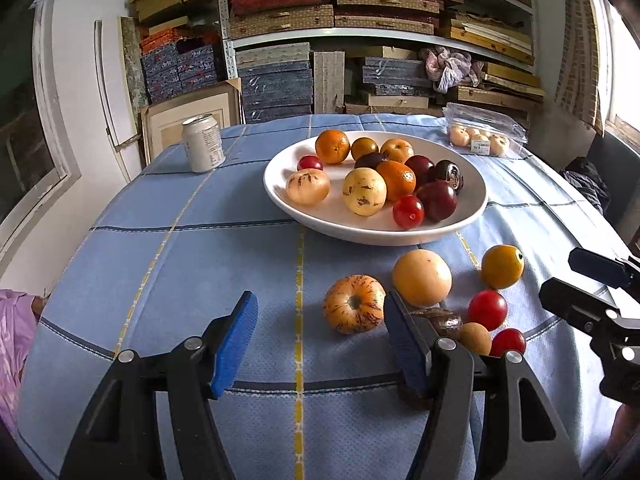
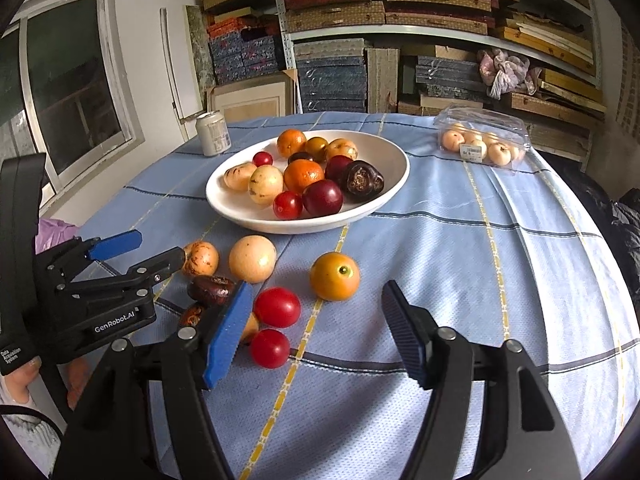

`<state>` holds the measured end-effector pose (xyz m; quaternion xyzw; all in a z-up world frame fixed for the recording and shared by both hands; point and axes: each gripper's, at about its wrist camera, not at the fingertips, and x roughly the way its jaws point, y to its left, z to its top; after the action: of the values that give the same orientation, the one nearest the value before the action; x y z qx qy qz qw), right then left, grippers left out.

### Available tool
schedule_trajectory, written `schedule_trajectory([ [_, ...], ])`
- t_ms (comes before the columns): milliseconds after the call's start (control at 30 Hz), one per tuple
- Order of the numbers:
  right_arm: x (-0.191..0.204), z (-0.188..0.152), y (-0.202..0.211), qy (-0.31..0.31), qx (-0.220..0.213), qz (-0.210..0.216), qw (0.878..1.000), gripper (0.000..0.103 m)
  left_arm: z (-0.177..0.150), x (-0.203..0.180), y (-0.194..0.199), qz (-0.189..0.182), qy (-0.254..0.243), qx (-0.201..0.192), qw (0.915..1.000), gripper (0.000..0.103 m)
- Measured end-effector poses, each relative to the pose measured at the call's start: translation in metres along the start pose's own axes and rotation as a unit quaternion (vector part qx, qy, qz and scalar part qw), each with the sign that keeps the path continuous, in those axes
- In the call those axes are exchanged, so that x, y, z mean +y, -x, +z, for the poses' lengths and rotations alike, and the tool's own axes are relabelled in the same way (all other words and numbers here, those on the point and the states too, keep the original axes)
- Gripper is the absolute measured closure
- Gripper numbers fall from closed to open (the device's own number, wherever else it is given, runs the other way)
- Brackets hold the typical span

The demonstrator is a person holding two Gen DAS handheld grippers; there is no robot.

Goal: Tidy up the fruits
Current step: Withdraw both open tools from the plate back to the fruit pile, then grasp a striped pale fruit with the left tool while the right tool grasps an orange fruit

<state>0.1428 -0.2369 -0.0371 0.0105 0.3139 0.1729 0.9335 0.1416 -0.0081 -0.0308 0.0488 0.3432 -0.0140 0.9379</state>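
Note:
A white bowl [image 1: 276, 196] [image 2: 394, 184] at the table's middle holds several fruits: oranges, plums, red tomatoes and pale speckled ones. Loose fruits lie in front of it. My left gripper [image 1: 320, 340] [image 2: 160, 248] is open, and a streaked yellow fruit [image 1: 354, 304] lies just ahead, close to its right fingertip. Beyond are a pale round fruit [image 1: 422, 278], a dark brown fruit [image 2: 210, 287] and a small tan one [image 1: 476, 338]. My right gripper [image 2: 316, 332] [image 1: 558, 274] is open over bare cloth. Two red tomatoes [image 2: 277, 307] sit beside its left finger, with an orange-yellow fruit [image 2: 335, 276] ahead.
A drink can [image 1: 203, 143] stands at the table's far left. A clear plastic box of pale fruits [image 1: 482, 136] sits at the far right. Shelves of stacked boxes fill the back wall. A purple bag [image 1: 16, 332] lies off the table's left edge.

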Motion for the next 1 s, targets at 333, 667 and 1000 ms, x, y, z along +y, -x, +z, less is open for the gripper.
schedule_trajectory([
  [333, -0.012, -0.005, -0.01, -0.015, 0.021, -0.027, 0.999, 0.037, -0.007, -0.005, 0.0, -0.033, -0.002, 0.014, 0.9993, 0.037],
  [667, -0.009, -0.006, -0.01, -0.006, 0.026, -0.013, 1.0, 0.037, -0.006, -0.003, -0.003, -0.029, -0.001, 0.014, 0.9995, 0.037],
  [1000, -0.006, -0.006, -0.012, -0.001, 0.023, -0.02, 1.0, 0.037, 0.005, 0.005, -0.026, -0.049, 0.011, 0.03, 0.9983, 0.037],
])
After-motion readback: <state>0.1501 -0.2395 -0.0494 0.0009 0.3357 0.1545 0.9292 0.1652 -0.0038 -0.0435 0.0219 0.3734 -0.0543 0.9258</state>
